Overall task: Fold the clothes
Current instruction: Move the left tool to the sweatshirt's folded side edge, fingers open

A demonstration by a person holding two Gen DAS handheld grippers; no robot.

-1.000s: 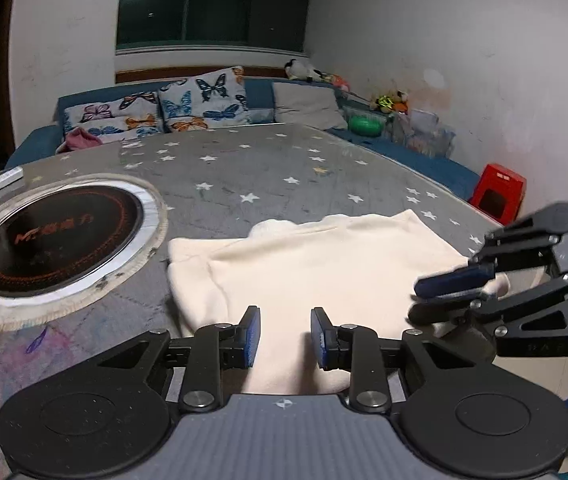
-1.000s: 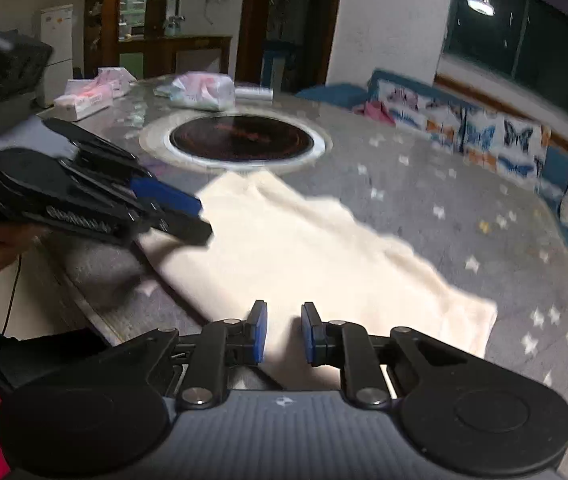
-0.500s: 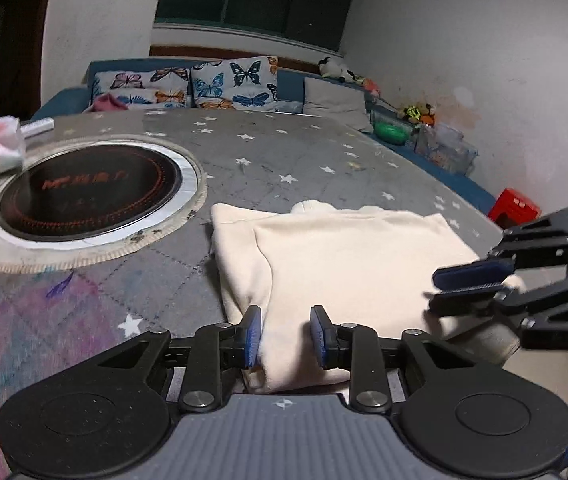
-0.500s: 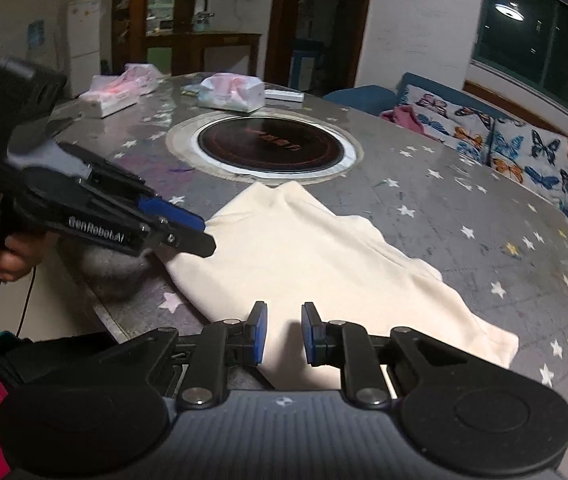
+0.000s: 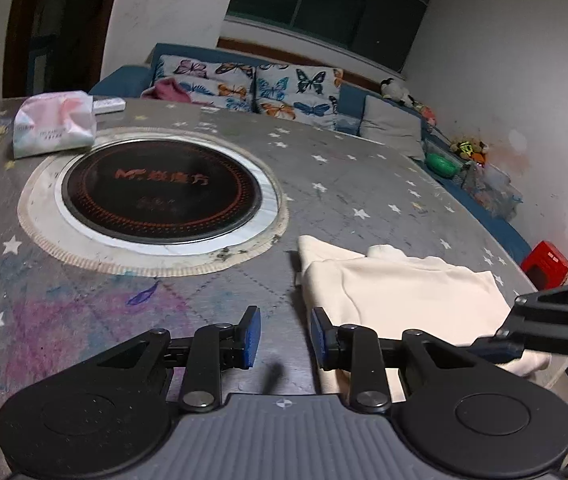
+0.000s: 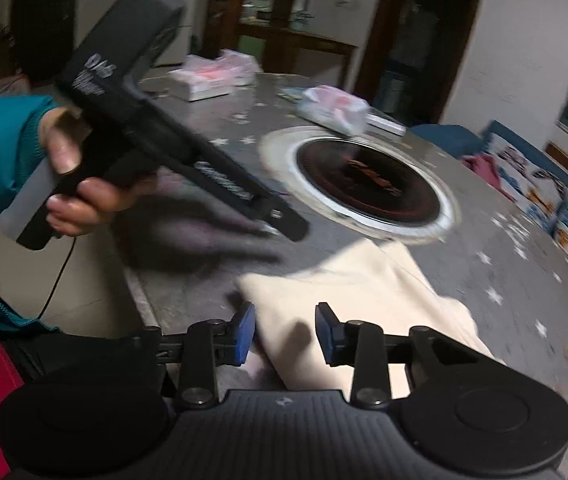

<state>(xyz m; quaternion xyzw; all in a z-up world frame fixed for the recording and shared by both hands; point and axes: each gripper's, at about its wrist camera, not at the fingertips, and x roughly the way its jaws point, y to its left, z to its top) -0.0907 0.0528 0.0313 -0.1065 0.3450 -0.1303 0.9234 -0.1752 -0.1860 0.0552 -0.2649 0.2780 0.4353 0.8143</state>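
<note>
Both grippers empty beside the folded garment

The cream garment (image 5: 403, 292) lies at the table (image 5: 323, 168) edge; left gripper (image 5: 282, 336) and right gripper (image 6: 285, 334) gape apart, so a shallow pinch could drag the folds loose.

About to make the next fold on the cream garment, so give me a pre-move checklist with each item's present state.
1. Left claw open and empty: ok; nothing between its blue pads.
2. Right claw open and empty: ok.
3. Cream garment lying folded on the table: ok.
4. Garment fully on the table: not ok; its near corner reaches the table edge by the right claw.
5. Garment clear of the induction cooktop: ok; it lies beside the ring, apart from it.
6. Left claw lined up on the cloth: not ok; it is over bare table, the garment's edge at its right finger.
7. Edges squared: cannot tell; the right wrist view is blurred.
</note>
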